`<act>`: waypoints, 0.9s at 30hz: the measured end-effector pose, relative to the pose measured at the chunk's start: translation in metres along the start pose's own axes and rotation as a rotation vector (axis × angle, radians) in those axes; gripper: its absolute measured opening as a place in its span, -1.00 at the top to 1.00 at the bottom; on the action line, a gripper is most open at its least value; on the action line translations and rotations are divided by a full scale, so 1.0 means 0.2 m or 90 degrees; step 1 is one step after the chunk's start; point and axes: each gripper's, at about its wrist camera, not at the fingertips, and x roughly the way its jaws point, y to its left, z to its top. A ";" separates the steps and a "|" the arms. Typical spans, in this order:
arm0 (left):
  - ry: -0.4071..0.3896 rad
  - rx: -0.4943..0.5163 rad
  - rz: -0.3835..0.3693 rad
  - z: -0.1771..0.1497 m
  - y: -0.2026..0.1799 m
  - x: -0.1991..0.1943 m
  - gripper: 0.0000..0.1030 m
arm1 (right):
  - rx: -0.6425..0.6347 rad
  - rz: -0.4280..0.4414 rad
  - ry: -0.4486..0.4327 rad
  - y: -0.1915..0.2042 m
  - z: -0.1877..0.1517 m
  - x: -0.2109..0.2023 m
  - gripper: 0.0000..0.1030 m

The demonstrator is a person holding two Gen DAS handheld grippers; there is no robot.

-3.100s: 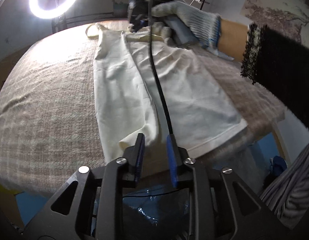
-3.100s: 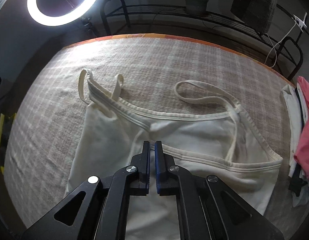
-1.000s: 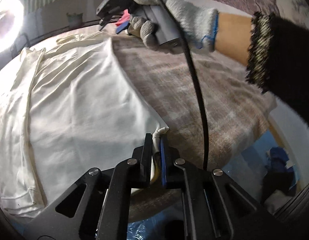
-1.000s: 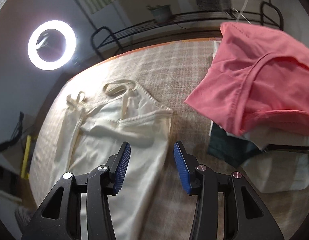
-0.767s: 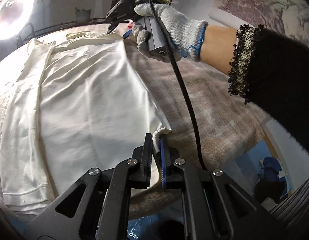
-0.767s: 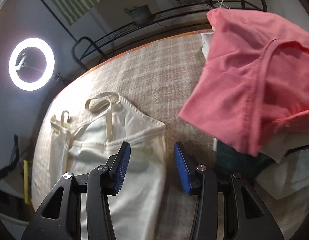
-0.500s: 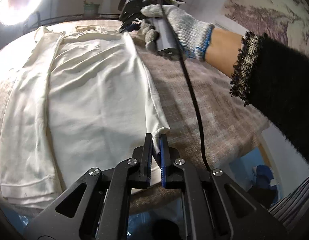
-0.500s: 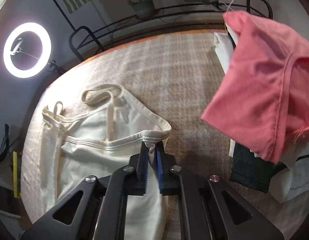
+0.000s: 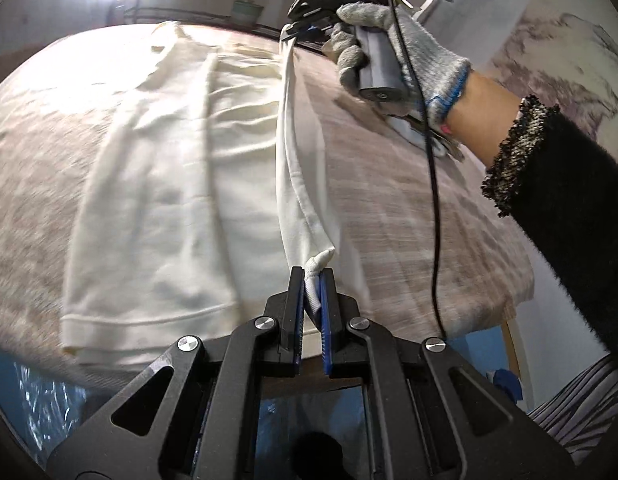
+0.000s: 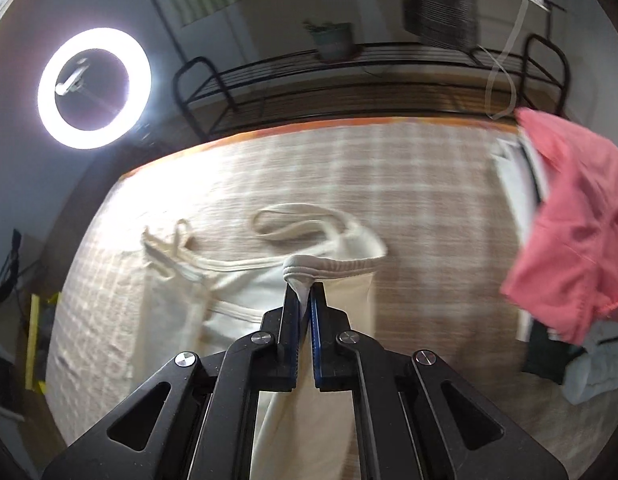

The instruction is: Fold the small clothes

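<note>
Left tool [image 9: 312,276]: clamped on the hem corner of the cream top [image 9: 157,200], low centre of the left wrist view.
Right tool [image 10: 305,292]: jaws just closed, now pinching the top's banded neckline edge.
Cream top: spread on the checked desk [image 10: 409,184]; one long edge lifted taut between both tools.
Obstruction: black cable [image 9: 433,184] hangs from the gloved hand [image 9: 393,52] across the desk, right of the top.
Surroundings: pink garment [image 10: 573,236] on a clothes pile at right; ring light [image 10: 94,87] upper left; metal rack [image 10: 349,68] behind.
</note>
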 end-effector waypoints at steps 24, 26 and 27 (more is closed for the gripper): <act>0.017 0.050 -0.006 -0.06 0.10 -0.19 0.44 | -0.029 0.045 0.063 0.19 -0.13 0.05 0.81; 0.000 0.052 0.006 -0.07 0.15 -0.28 0.41 | -0.011 0.047 0.058 0.15 -0.17 -0.06 0.81; -0.005 0.052 0.014 -0.07 0.18 -0.32 0.41 | -0.011 0.042 0.051 0.14 -0.19 -0.12 0.81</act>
